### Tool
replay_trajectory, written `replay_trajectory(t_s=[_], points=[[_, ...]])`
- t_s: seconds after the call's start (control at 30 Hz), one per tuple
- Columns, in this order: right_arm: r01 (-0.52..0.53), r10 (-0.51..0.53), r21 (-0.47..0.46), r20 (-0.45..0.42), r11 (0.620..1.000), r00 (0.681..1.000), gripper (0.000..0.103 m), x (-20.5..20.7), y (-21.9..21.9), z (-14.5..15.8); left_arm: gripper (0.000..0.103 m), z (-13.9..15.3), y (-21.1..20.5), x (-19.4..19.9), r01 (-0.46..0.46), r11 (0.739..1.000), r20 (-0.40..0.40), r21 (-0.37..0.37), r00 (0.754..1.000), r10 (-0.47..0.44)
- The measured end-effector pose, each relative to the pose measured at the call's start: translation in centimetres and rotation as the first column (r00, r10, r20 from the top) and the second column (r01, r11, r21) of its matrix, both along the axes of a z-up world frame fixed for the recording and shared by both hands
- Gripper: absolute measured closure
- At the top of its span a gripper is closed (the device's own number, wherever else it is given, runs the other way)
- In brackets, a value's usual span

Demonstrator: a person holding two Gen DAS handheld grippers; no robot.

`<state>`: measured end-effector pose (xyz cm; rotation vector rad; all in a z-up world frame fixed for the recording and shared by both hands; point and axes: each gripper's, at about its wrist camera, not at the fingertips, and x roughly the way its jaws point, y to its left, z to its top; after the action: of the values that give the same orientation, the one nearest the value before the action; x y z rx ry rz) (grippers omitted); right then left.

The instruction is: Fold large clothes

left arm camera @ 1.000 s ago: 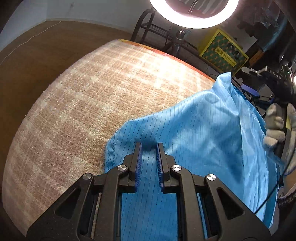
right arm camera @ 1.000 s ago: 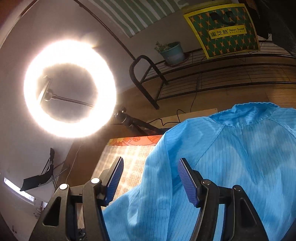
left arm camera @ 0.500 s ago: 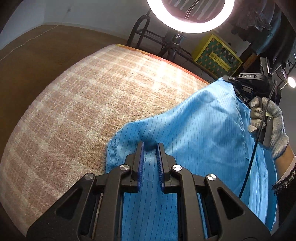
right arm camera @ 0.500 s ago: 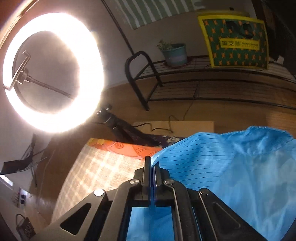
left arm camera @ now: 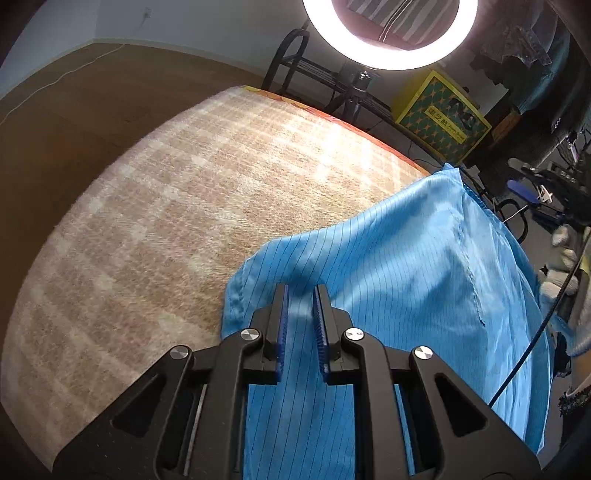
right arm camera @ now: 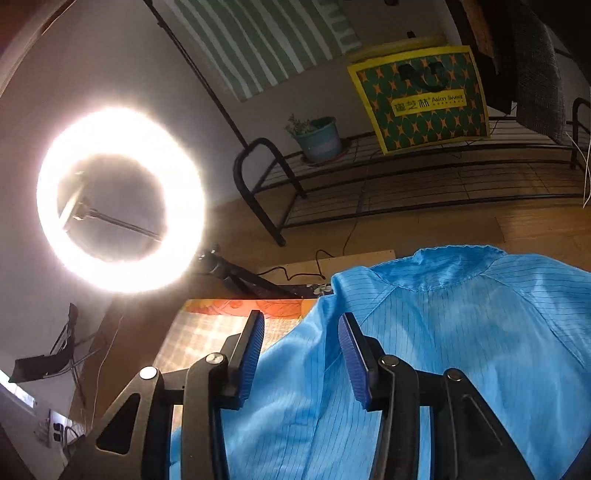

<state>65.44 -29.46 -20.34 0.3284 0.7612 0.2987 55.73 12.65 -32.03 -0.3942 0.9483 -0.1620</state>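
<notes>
A large blue pinstriped garment lies over the right part of a plaid beige mat. My left gripper has its jaws close together around a raised fold of the garment near its left edge. In the right wrist view the garment shows its collar at the far end. My right gripper is open, its jaws apart with a fold of the garment's shoulder edge between them.
A bright ring light on a stand rises beyond the mat's far edge, seen also in the right wrist view. A black metal rack holds a yellow-green bag and a potted plant. Wood floor surrounds the mat.
The right gripper was open, shut on the garment's edge half a second ago, and is open again now. The left gripper keeps its hold on the fold; the gloved hand has dropped lower at right.
</notes>
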Motion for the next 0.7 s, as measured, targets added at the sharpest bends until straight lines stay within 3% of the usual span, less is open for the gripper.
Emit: replay_trajectory(t_s=[0.07,0.23,0.3,0.4,0.57,0.63,0.67,0.7], points=[[-0.027,0.027,-0.012,0.028,1.000,0.999,0.058,-2.8,-0.2,2.1,0.088,2.0,0.7,-2.2,-0.005,1.000,0.035,-0.029,0.999,0.006],[-0.067,0.069,-0.017,0.093,0.998,0.993,0.058,-10.8,-1.1,8.0,0.088,9.6,2.3,-9.6,0.002,1.000,0.143,0.029,0.990,-0.006],[-0.070,0.070,0.000,0.117,0.998,0.991,0.057,-14.7,-1.7,10.7,0.088,13.0,3.6,-13.6,-0.012,1.000,0.192,0.012,0.981,0.009],[-0.067,0.066,0.004,0.150,0.998,0.986,0.055,-20.8,-2.0,14.9,0.088,17.3,5.0,-18.9,-0.015,1.000,0.228,-0.027,0.973,0.020],[-0.068,0.069,-0.010,0.213,0.998,0.975,0.052,-30.4,-1.9,21.0,0.087,22.3,6.5,-27.3,0.022,1.000,0.268,-0.004,0.963,-0.020],[-0.071,0.073,-0.017,0.244,0.997,0.967,0.048,-34.1,-1.7,22.8,0.075,23.2,7.2,-29.9,0.042,0.999,0.284,-0.004,0.958,-0.039],[-0.069,0.072,-0.019,0.254,0.997,0.965,0.046,-35.7,-1.5,23.4,0.062,23.5,7.6,-31.3,0.052,0.999,0.298,-0.010,0.953,-0.046],[-0.068,0.071,-0.020,0.259,0.997,0.963,0.046,-37.4,-1.4,23.8,0.057,23.6,7.9,-32.2,0.056,0.998,0.306,-0.016,0.951,-0.049]])
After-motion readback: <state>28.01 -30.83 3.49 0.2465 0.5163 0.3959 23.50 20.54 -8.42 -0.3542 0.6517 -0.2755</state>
